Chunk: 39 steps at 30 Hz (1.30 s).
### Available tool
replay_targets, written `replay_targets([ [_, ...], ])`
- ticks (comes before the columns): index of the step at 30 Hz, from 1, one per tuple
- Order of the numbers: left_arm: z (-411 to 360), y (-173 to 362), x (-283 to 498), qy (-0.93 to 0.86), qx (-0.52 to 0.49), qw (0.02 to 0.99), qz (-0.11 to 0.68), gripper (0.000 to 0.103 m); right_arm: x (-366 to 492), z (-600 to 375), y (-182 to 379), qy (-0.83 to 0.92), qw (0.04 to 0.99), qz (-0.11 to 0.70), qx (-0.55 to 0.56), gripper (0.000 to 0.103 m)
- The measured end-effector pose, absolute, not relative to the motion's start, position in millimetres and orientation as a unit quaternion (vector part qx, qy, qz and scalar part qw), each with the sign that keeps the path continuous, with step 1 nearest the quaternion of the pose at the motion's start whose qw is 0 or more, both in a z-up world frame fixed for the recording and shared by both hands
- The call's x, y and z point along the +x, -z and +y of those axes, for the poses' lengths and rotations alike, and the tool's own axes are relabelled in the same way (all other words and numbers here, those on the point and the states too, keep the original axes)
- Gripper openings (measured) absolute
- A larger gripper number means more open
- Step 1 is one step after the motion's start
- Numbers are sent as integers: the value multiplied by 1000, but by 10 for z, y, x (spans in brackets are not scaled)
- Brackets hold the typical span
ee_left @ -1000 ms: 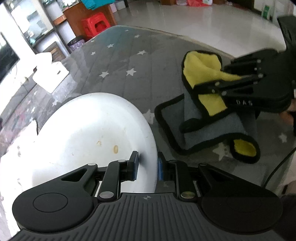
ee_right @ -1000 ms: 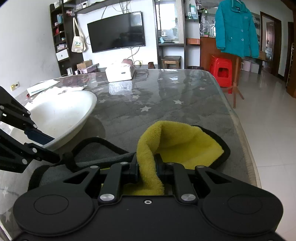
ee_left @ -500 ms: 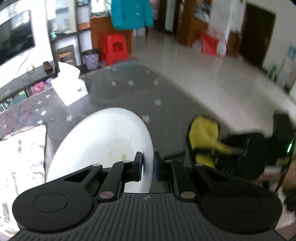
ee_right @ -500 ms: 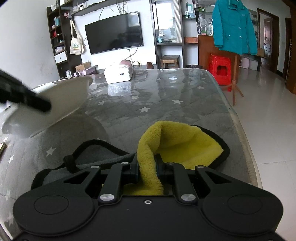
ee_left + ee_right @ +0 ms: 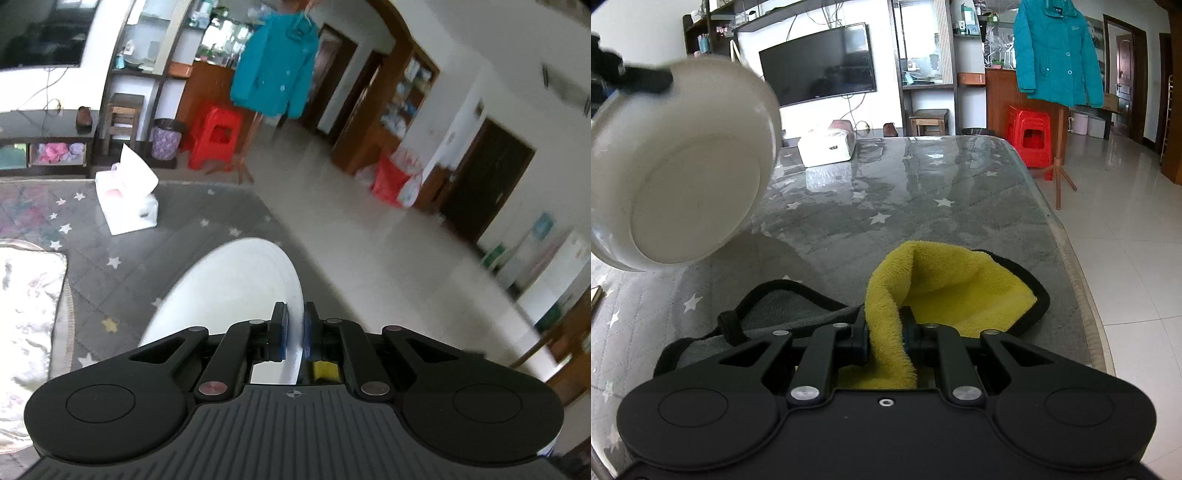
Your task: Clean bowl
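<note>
Lifted off the grey star-patterned table point(image 5: 923, 206) since a second ago, the round white ceramic bowl point(image 5: 683, 173) now hangs tilted in the air, its rim pinched between the closed jaws of the left gripper point(image 5: 293, 332). The right gripper point(image 5: 884, 338) has not moved and stays clamped on the yellow-and-grey microfibre cloth point(image 5: 945, 288), which lies on the table. Both grasps look done; wiping has yet to begin.

Glossy smooth bowl point(image 5: 679, 173); fluffy cloth point(image 5: 945, 288); glassy table point(image 5: 908, 192).

white bowl point(image 5: 236, 291) rim in left claw point(image 5: 293, 328) (pads pinching it)
</note>
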State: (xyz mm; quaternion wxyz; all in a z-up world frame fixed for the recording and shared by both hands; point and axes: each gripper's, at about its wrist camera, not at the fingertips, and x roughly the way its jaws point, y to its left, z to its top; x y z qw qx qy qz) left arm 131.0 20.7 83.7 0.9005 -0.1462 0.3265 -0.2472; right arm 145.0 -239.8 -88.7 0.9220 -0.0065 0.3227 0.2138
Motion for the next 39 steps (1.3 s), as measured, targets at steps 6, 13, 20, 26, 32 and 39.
replay_targets([
  [6,449,-882,1343,244,-166,900,321,9,1460,-2386,876,-214,922,324,-4,17],
  [13,713,-955,1289,236,-150,908,313,10,1495,-2408,684,-239,920,305,58,14],
  [20,912,-966,1212,223,-138,915,307,19,1513,-2246,266,-303,912,247,121,14],
  [26,1089,-953,1151,212,-143,919,300,19,1551,-1999,-107,-371,895,194,153,14],
  [32,1142,-1003,1030,189,-97,934,288,19,1635,-1760,-324,-419,876,173,166,14],
  [39,1158,-1014,976,195,-69,935,287,20,1723,-1451,-536,-463,859,155,155,14],
])
